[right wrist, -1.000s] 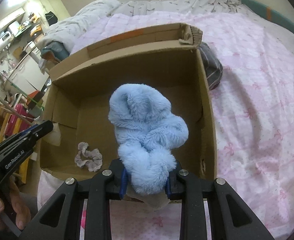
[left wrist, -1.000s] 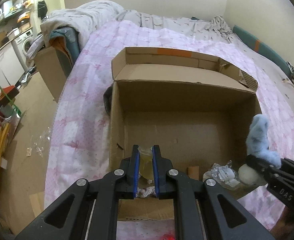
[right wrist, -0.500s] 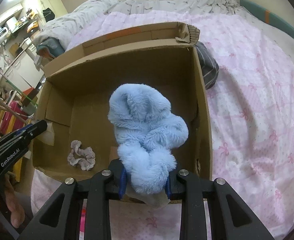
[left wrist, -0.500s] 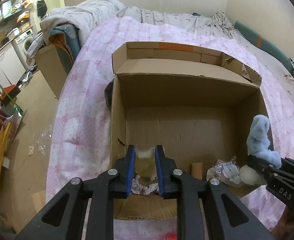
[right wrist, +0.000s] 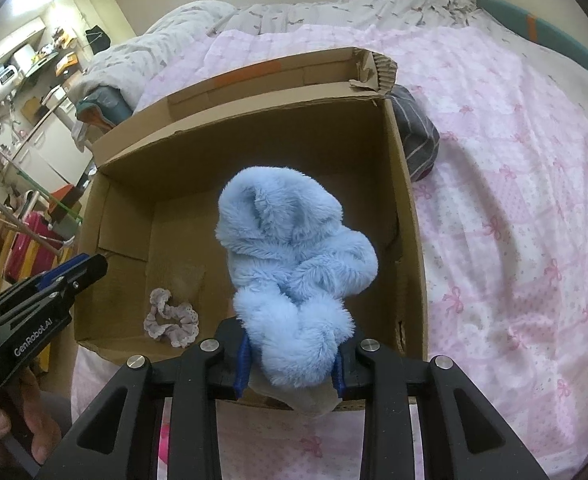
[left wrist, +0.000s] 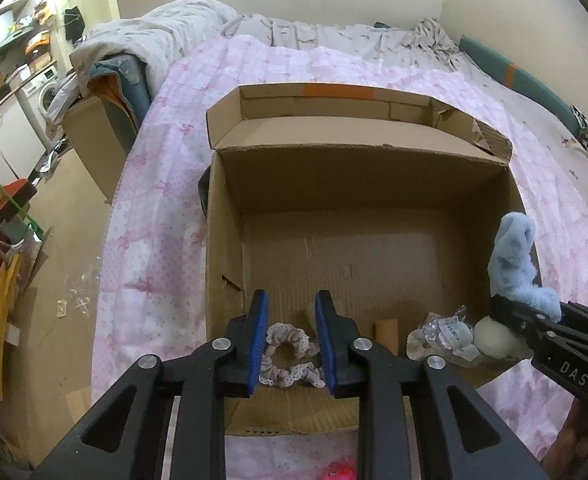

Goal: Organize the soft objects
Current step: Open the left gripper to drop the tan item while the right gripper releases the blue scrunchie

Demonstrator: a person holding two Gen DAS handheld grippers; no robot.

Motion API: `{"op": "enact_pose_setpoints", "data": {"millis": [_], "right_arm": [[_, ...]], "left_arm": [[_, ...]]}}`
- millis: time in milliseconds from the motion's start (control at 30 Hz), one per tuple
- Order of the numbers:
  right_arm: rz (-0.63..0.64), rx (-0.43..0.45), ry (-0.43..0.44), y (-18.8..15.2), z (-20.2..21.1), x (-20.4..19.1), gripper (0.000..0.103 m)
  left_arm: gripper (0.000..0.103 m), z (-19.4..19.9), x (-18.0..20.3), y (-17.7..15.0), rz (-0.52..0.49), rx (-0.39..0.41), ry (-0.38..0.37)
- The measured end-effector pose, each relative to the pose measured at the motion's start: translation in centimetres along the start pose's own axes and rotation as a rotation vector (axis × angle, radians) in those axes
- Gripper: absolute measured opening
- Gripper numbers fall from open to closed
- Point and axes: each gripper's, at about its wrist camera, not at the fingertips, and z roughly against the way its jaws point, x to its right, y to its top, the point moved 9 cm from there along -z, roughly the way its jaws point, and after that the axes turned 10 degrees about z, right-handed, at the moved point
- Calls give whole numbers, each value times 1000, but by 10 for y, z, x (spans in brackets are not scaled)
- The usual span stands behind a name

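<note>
The right tool [right wrist: 290, 364] is pinching the fluffy blue plush toy [right wrist: 290, 264] over the cardboard box [right wrist: 410, 216] on the bed [right wrist: 514, 160]. It looks light and squishy, so squeezing its fat middle is best. The left tool [left wrist: 290, 336] is hanging spread above the scrunchie [left wrist: 290, 356].

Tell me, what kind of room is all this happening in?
Most likely a bedroom in a small home: an open brown cardboard box sits on a bed with a pink bow-patterned quilt, and a white front-loading washing machine stands beyond.
</note>
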Motion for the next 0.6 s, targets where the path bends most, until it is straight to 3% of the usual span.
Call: {"op": "enact_pose_setpoints", "data": {"millis": [100,167,233,300,367,600], "right_arm": [[-2,1,5,0,1,-1,36],[-10,8,5,1,2,0,59],[-20,16,2,3,3,1,66],[-36,25,17,4,5,2,69],[-49,37,16,5,7,3,78],[-45,27,9,6,7,0,78]], "left_arm": [[34,0,3,-2,-17,-3,2],[51,2,3,-1,-19,7,8],[59,4,2,1,-12,19,8],[62,5,1,2,-3,24,2],[62,4,0,1,2,16,5],[62,1,0,0,-1,8,6]]}}
